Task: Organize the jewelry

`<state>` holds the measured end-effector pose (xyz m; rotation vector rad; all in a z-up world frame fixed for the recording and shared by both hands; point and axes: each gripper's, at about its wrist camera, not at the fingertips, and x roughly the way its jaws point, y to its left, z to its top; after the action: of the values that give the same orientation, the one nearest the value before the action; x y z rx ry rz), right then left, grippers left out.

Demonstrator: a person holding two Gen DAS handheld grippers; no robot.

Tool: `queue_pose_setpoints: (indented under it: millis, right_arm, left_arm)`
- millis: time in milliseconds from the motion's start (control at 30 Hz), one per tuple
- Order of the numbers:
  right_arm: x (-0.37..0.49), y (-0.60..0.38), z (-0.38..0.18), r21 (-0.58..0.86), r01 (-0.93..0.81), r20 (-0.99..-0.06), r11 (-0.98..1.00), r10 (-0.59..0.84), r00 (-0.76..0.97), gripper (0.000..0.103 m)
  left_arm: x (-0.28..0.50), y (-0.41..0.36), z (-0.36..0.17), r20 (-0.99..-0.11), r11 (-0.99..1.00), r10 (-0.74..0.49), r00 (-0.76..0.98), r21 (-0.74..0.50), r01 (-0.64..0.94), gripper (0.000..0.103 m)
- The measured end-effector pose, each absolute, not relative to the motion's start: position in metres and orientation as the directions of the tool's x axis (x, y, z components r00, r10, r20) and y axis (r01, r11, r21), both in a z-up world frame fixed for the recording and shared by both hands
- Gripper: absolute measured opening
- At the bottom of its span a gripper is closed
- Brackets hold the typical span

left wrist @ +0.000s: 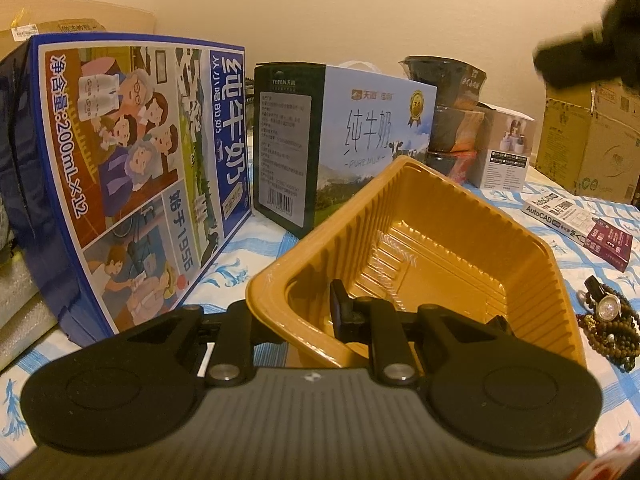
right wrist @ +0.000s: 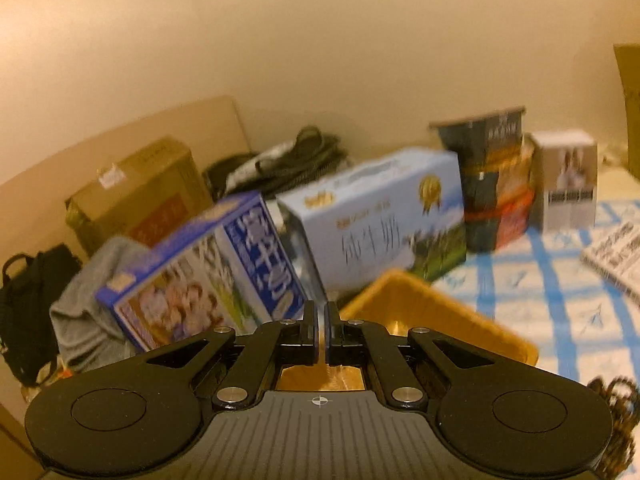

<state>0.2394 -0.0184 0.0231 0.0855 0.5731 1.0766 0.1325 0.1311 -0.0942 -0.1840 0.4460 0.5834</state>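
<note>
An empty golden plastic tray (left wrist: 440, 216) stands tilted on the blue-and-white tablecloth. My left gripper (left wrist: 320, 314) is shut on the tray's near wall; one finger (left wrist: 340, 304) shows inside the tray and the other is hidden behind the wall. To the right of the tray lies a heap of jewelry (left wrist: 608, 320): brown bead strings and a wristwatch. My right gripper (right wrist: 323, 320) is shut with nothing between its fingers, hovering above the tray (right wrist: 440, 312). It shows as a dark blur (left wrist: 580, 52) at the top right of the left wrist view. Beads (right wrist: 616, 404) peek in at the right wrist view's lower right.
Two milk cartons (left wrist: 132, 168) (left wrist: 344, 140) stand behind the tray on the left. Stacked dark bowls (left wrist: 452, 108), a small white box (left wrist: 508, 148) and a cardboard box (left wrist: 592, 136) line the back. A book (left wrist: 568, 216) and a red box (left wrist: 612, 244) lie at right.
</note>
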Motion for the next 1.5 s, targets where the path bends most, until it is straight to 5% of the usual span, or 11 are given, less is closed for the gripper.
queue_pose_setpoints:
  millis: [233,433,867,1500]
  right_arm:
    - [0.238,-0.046,-0.002,0.346,-0.761,-0.452,0.548,0.808,0.377,0.007]
    - [0.235,-0.102,-0.033,0.367,-0.646,-0.519,0.669,0.724,0.454,0.04]
    - [0.233,-0.182,-0.081,0.267,-0.461,-0.643,0.846,0.513,0.568,0.041]
    - [0.277,-0.12,-0.122,-0.038,-0.649,-0.629,0.76,0.487,0.606,0.04]
  left_arm:
    - [0.132,0.131,-0.095,-0.456,0.822,0.49,0.743,-0.043,-0.568,0.018]
    - [0.132,0.131,-0.095,-0.455,0.822,0.49,0.743,-0.043,-0.568,0.018]
    - [0.132,0.129,-0.094,-0.452,0.821,0.498,0.74,-0.028,-0.57,0.018]
    - [0.134,0.13,-0.095,-0.45,0.825,0.496,0.743,-0.023,-0.565,0.018]
